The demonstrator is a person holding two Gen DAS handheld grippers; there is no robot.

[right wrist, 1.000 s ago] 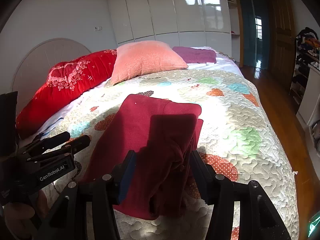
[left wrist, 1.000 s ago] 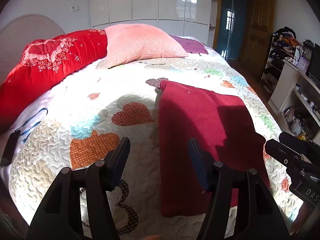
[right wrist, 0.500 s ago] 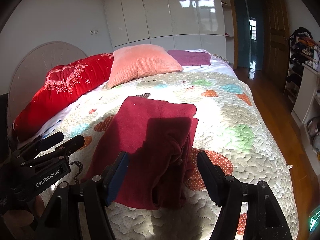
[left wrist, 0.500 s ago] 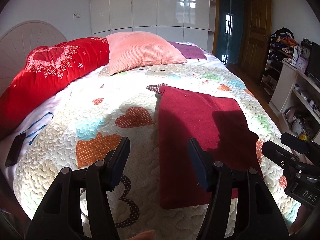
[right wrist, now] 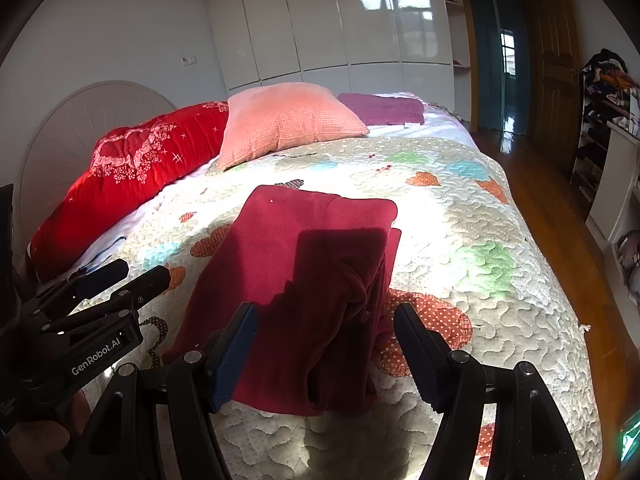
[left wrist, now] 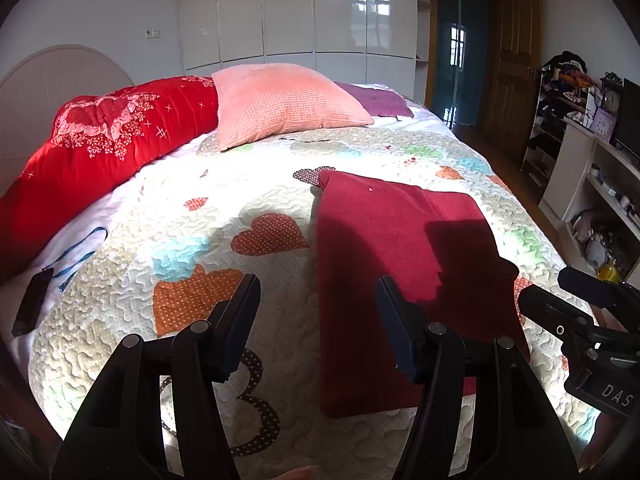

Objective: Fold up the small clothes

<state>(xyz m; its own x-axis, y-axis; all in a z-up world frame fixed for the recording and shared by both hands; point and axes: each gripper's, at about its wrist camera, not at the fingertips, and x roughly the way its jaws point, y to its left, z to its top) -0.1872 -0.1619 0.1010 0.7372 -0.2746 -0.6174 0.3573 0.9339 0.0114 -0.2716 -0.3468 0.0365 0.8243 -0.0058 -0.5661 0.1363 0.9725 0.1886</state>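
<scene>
**A:** Where does the garment lie right now?

**B:** The dark red garment (right wrist: 304,280) lies flat on the patchwork quilt (right wrist: 500,240), folded lengthways into a long strip. Its near end sits close to the foot edge of the bed, and its far end points toward the pink pillow (right wrist: 288,120). Along the right side the layers look bunched and rumpled instead of lying flush.

**B:** Neither gripper holds it. The left gripper (left wrist: 318,312) hovers with jaws parted over bare quilt, just off the strip's left edge. The right gripper (right wrist: 324,336) hangs over the near end with its jaws spread and nothing pinched between the pads.

**A:** So what is the step, as you judge it?

**B:** Probably the cross fold, bringing the near end up onto the far end. I'd smooth that rumpled right side first, or the lump gets trapped inside.

**A:** How should they grab?

**B:** Each gripper takes one near corner, pinching all the layers together. Lift just clear of the quilt, carry both corners evenly toward the pillow, and lay them edge to edge. Uneven hands would skew the fold.
</scene>
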